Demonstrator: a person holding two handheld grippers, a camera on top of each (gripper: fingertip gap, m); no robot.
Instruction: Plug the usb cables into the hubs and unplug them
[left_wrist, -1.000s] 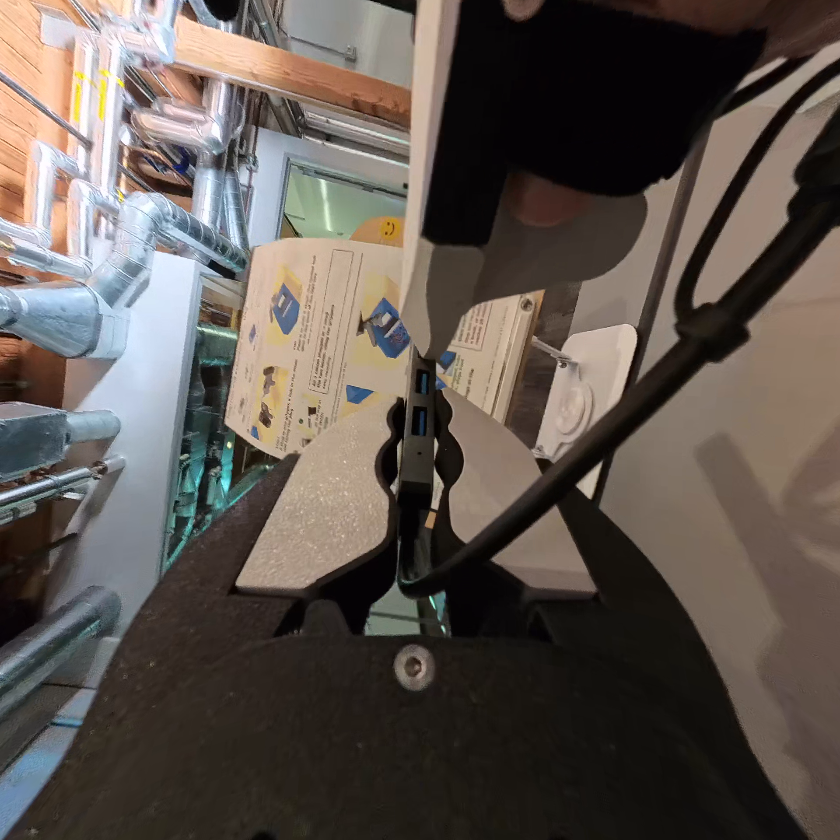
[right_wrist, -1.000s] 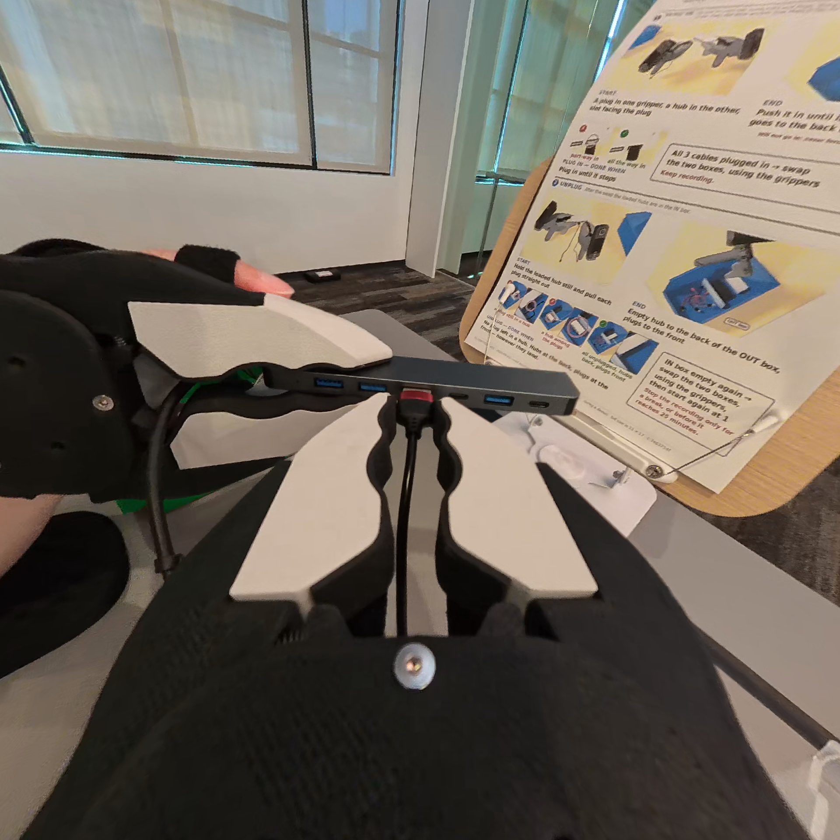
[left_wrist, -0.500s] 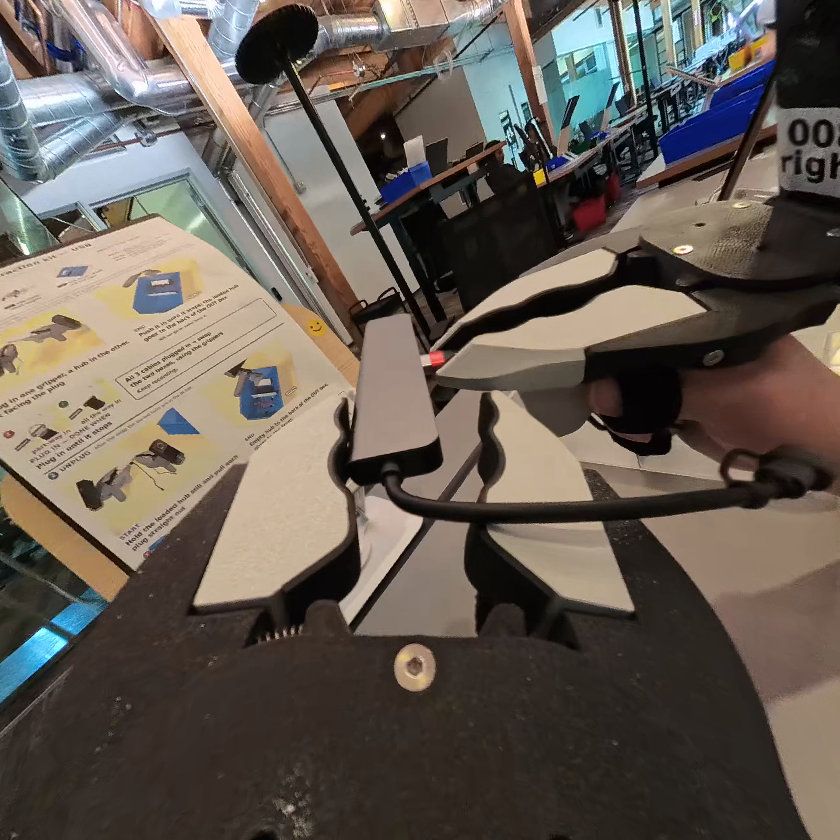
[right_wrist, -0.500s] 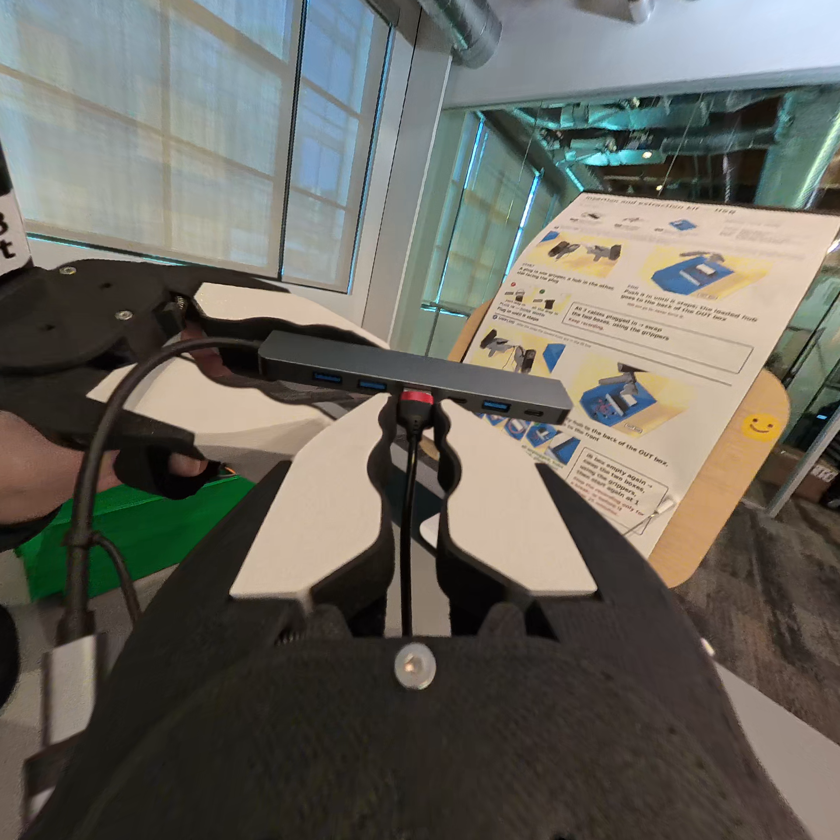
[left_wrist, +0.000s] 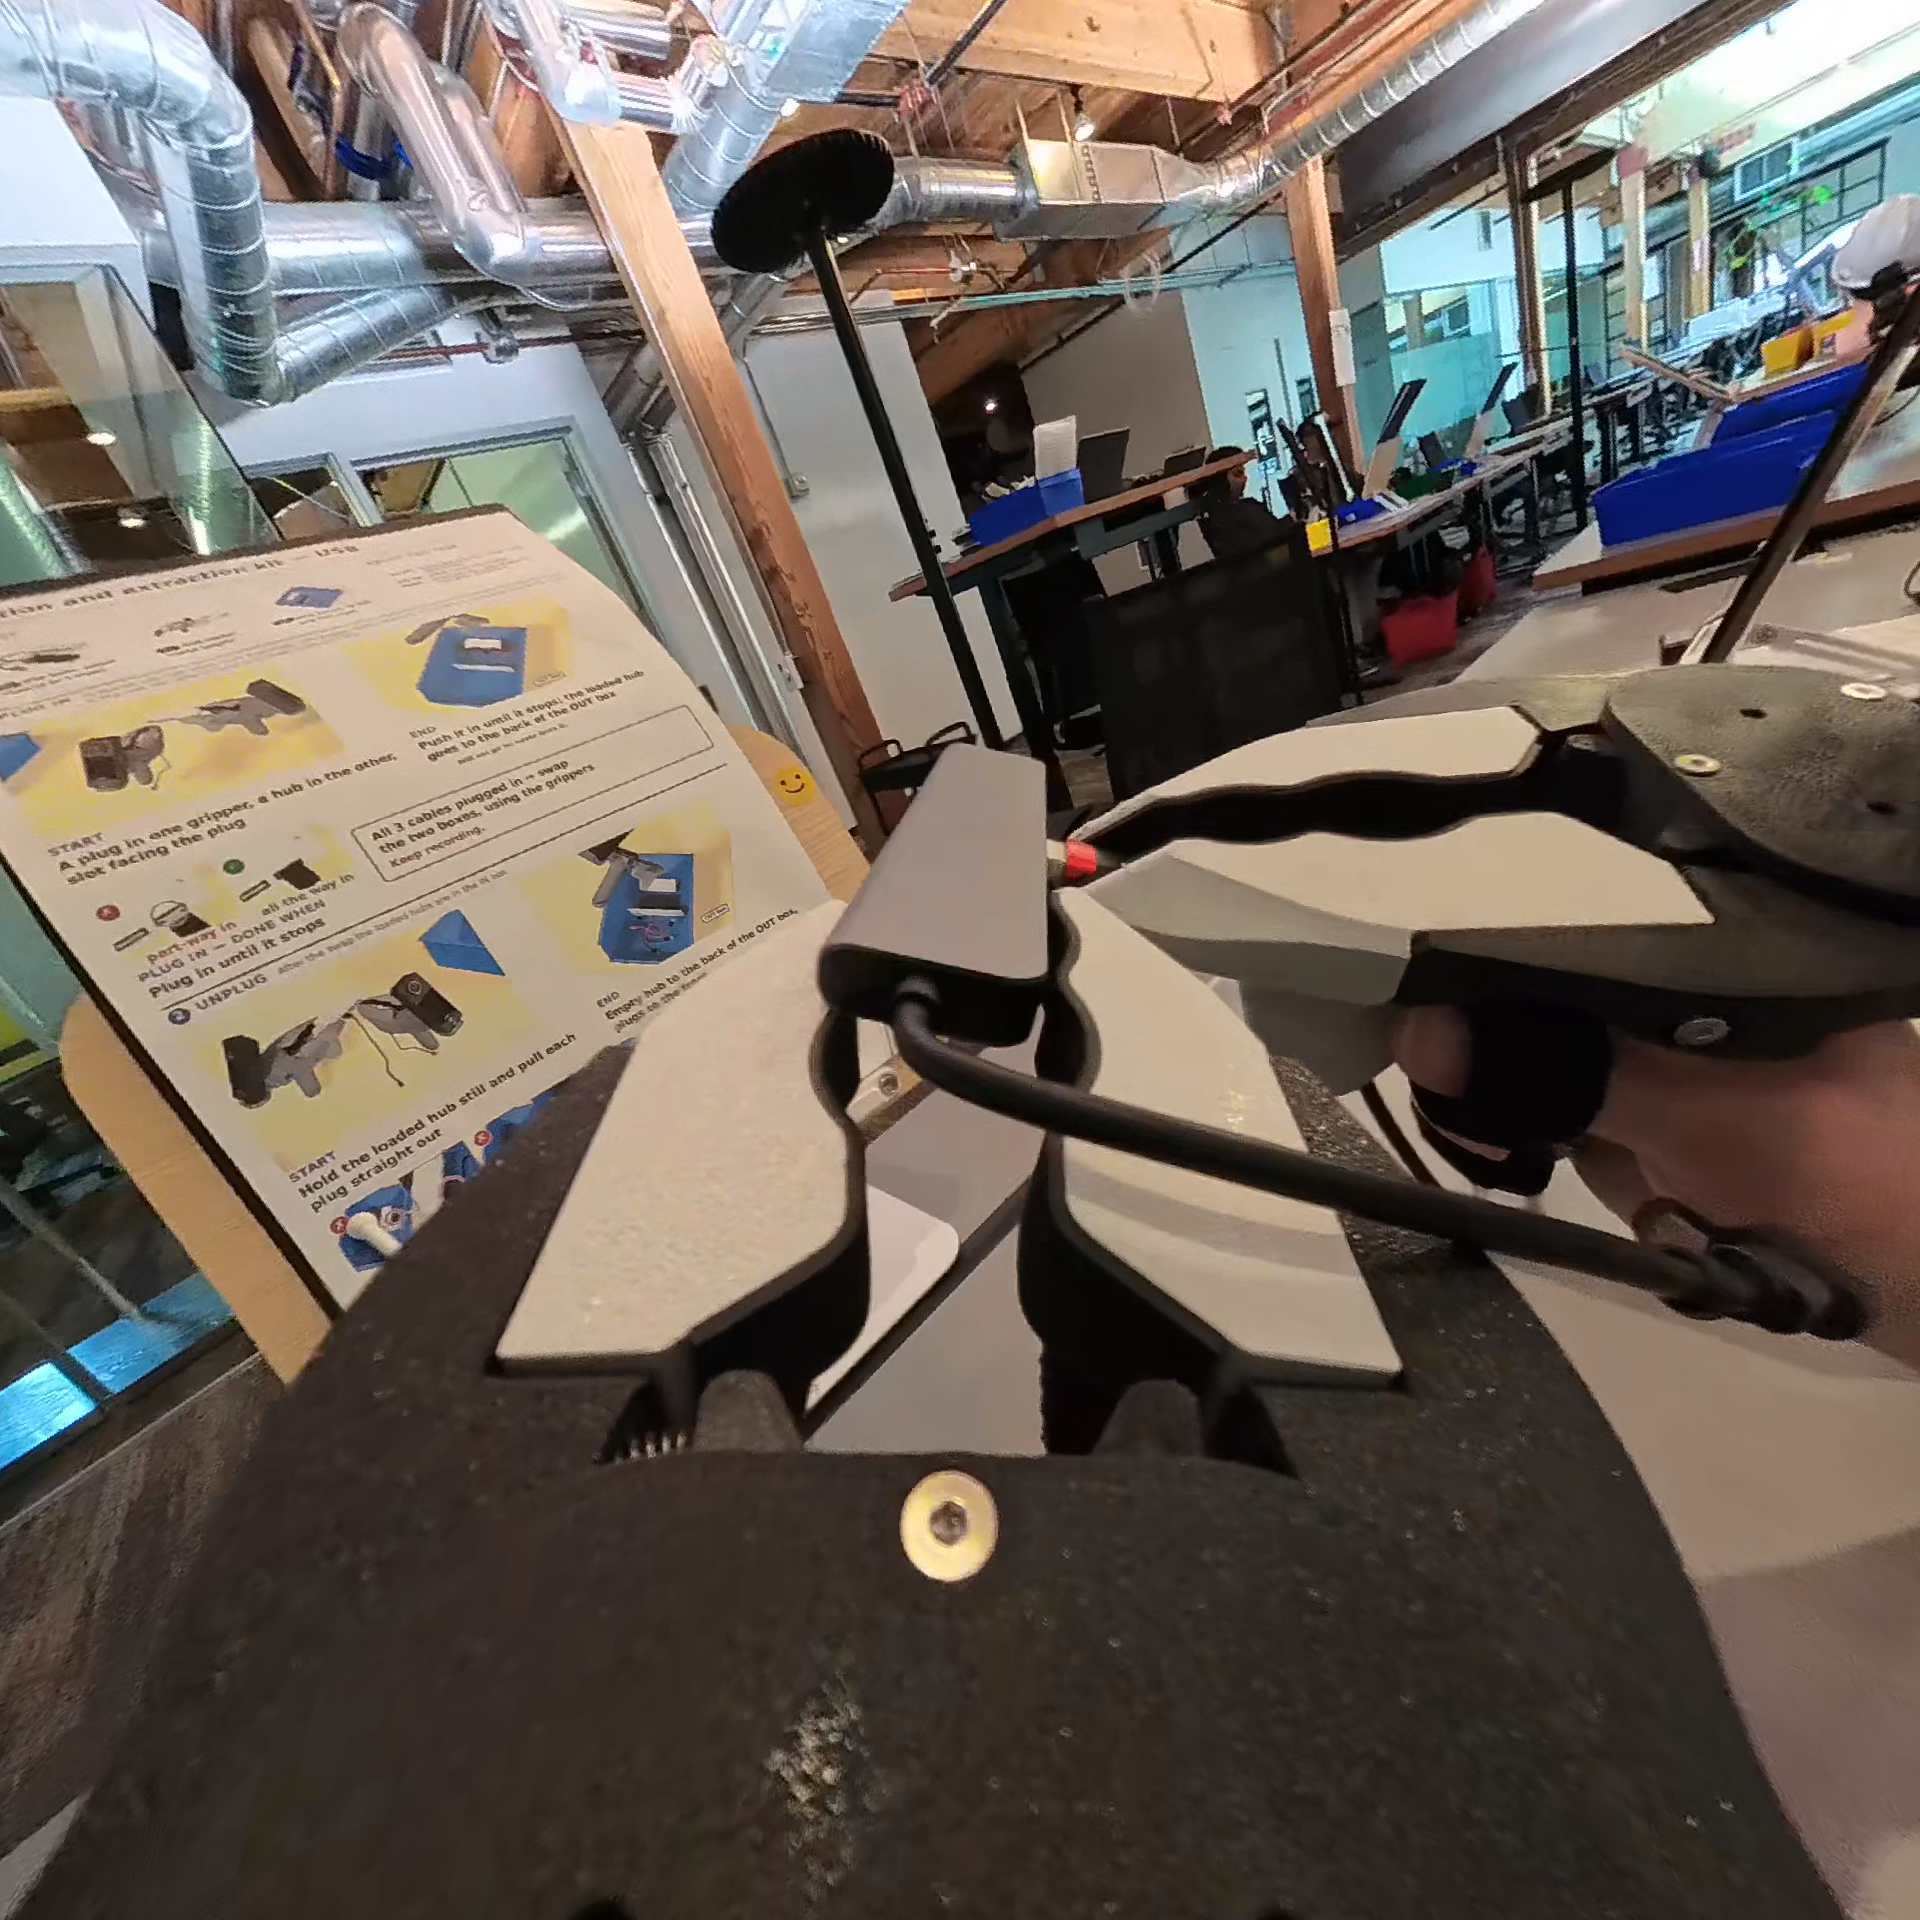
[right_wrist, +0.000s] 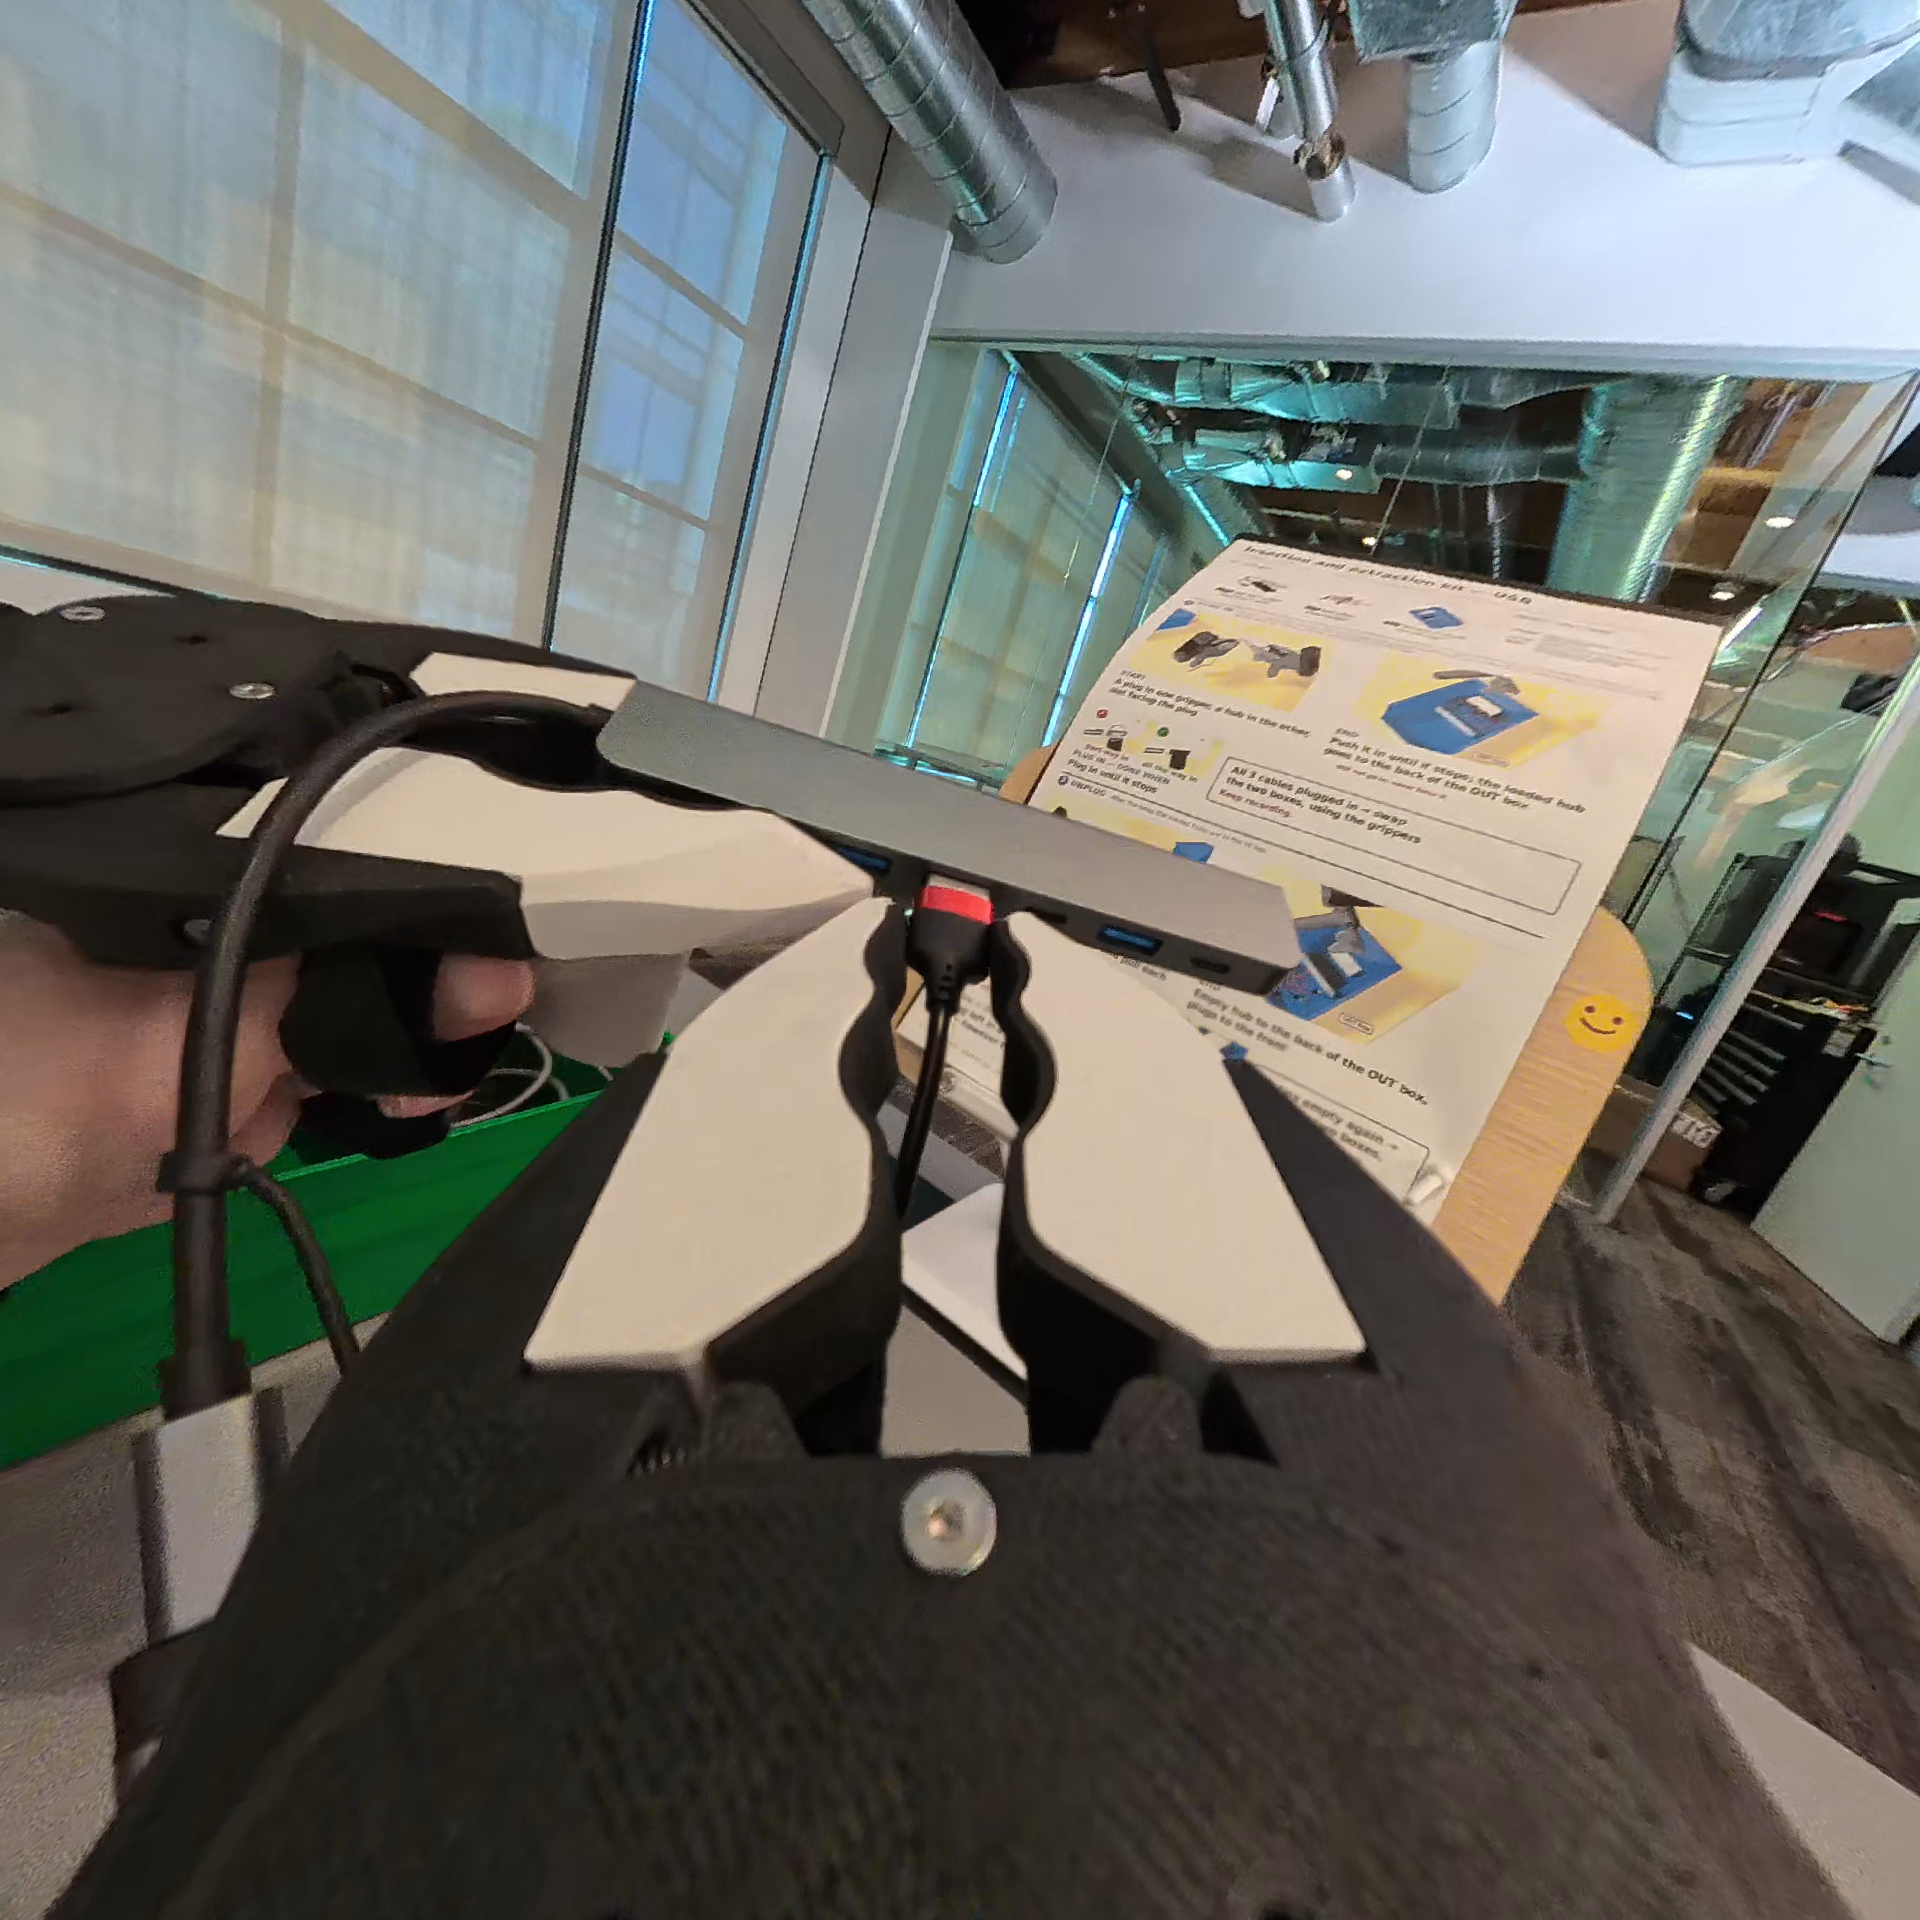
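Note:
A dark grey USB hub is held in the air by its cable end between the fingertips of my left gripper, which grips it across its width. The hub's black cable loops off to the right. My right gripper comes in from the right. In the right wrist view my right gripper is shut on a red-collared USB plug seated in a port on the hub's edge; the plug's cable runs back between the jaws. My left gripper holds the hub's left end.
An illustrated instruction board stands behind the hub, also in the right wrist view. A green bin sits below my left gripper. A white pad lies on the grey table. A black pole lamp stands beyond.
My left gripper let go of the hub's thin faces, and the hub turned flat between its jaws. It now grips across the width. Both grippers tilted upward; the plug stayed in its port.

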